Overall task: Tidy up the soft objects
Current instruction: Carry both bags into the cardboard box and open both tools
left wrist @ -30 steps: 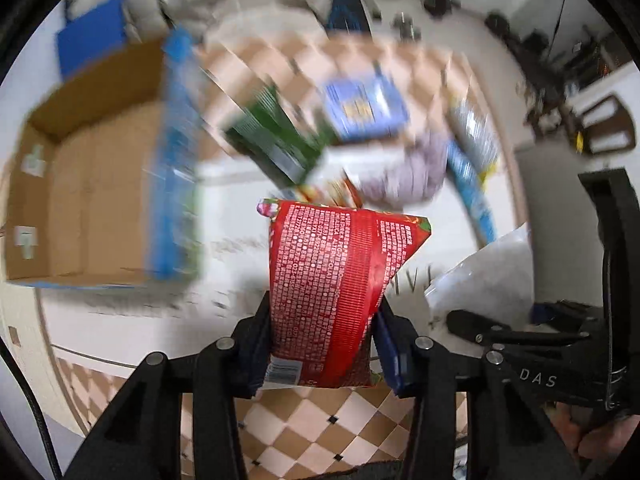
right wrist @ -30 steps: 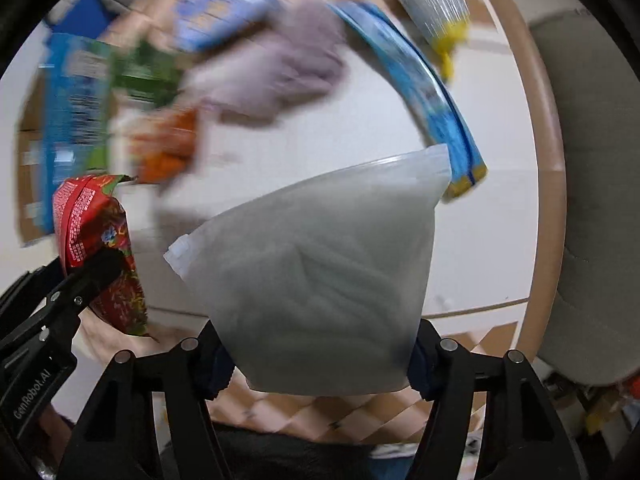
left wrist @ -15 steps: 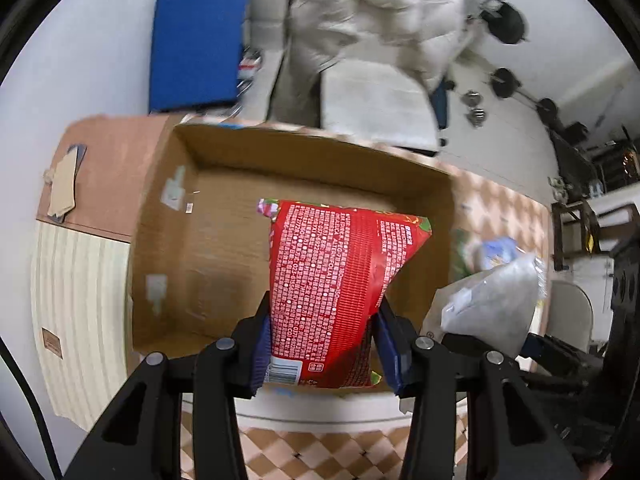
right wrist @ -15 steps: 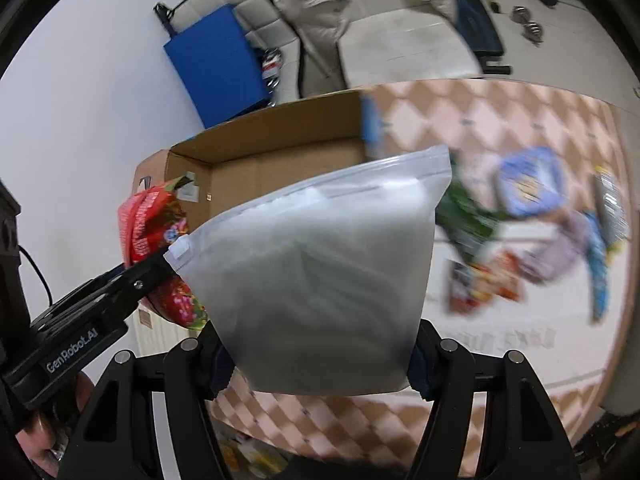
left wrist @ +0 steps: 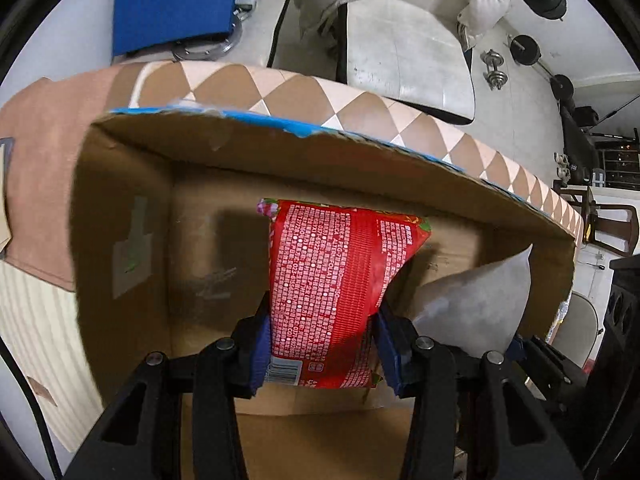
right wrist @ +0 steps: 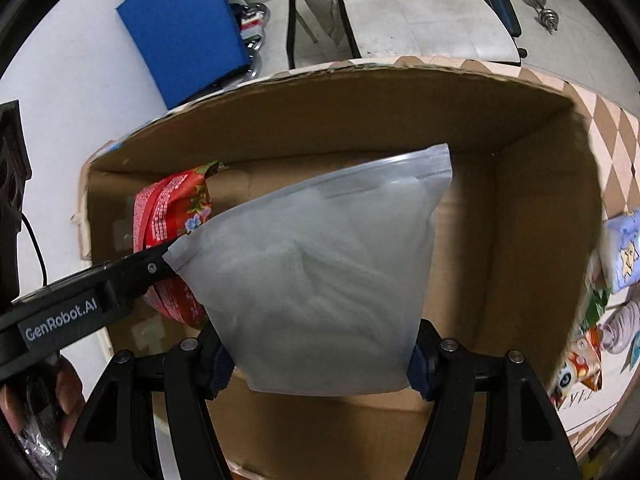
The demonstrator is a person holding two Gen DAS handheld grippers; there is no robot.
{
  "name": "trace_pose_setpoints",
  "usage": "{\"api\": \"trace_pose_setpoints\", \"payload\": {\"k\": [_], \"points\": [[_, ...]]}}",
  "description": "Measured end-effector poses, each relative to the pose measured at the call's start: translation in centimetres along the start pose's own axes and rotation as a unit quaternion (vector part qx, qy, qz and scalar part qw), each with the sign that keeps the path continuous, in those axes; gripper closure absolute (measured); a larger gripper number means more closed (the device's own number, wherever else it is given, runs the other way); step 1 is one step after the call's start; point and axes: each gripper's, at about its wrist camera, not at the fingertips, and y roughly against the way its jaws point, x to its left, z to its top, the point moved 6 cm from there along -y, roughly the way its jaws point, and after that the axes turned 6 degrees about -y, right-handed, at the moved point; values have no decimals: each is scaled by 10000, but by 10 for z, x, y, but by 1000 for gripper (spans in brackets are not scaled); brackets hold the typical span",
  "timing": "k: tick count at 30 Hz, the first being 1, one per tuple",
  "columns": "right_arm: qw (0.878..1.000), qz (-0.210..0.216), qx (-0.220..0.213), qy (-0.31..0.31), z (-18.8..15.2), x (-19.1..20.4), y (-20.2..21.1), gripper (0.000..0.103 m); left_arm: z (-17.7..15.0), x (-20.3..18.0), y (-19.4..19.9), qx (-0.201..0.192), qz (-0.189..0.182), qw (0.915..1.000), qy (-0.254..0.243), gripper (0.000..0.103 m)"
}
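My left gripper [left wrist: 322, 354] is shut on a red snack packet [left wrist: 336, 280] and holds it inside an open cardboard box [left wrist: 120, 208]. My right gripper [right wrist: 320, 364] is shut on a frosted white zip bag [right wrist: 320, 280] and holds it over the same box [right wrist: 520, 240], to the right of the red packet [right wrist: 168, 216]. The white bag also shows at the right in the left wrist view [left wrist: 476, 308]. The left gripper's arm [right wrist: 80, 304] crosses the lower left of the right wrist view.
The box stands on a table with a brown-and-white checked cloth [left wrist: 280, 92]. Several soft packets, a blue one [right wrist: 624, 248] among them, lie on the table right of the box. Behind are a blue mat [left wrist: 172, 0], a chair with a white jacket [left wrist: 400, 40] and dumbbells.
Both grippers have swung from the packets on the table to the cardboard box and moved down into it, still holding the red packet and the white bag.
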Motion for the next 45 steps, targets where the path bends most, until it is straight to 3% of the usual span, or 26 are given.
{"api": "trace_pose_setpoints", "payload": {"k": [4,5,6,7,11,12,18,24,35,42,45], "points": [[9998,3,184,14,12,-5,-8,26,2,2,-7,223,-140,9996,-51,54],[9997,-4,229,10,13,-6,-9,15,0,1,-5,239,-168,9996,-49,48],[9997,-2,229,28,14,-6,-9,0,0,1,-3,201,-153,9996,-84,32],[9998,-9,196,79,12,-5,-7,0,-1,1,3,95,-40,9998,-162,19],[9988,-246,210,375,-1,0,2,0,-9,1,26,-229,252,9990,-273,10],[9985,-318,157,407,-7,0,8,0,-15,0,33,-327,264,9988,-266,3],[9947,-824,-485,386,-39,-8,50,0,-51,5,70,-981,746,9919,-321,2],[9883,-1002,-1078,402,-83,-13,88,0,-101,-5,101,-1529,1038,9815,-501,2],[9830,-688,-1598,590,-158,-4,137,0,-168,-19,149,-2228,1377,9636,-536,1],[9813,-101,-1799,681,-178,-15,156,0,-188,-44,168,-2401,1369,9602,-412,1],[9768,-156,-2011,723,-177,-36,172,0,-182,-78,170,-2439,1384,9580,-589,1]]}}
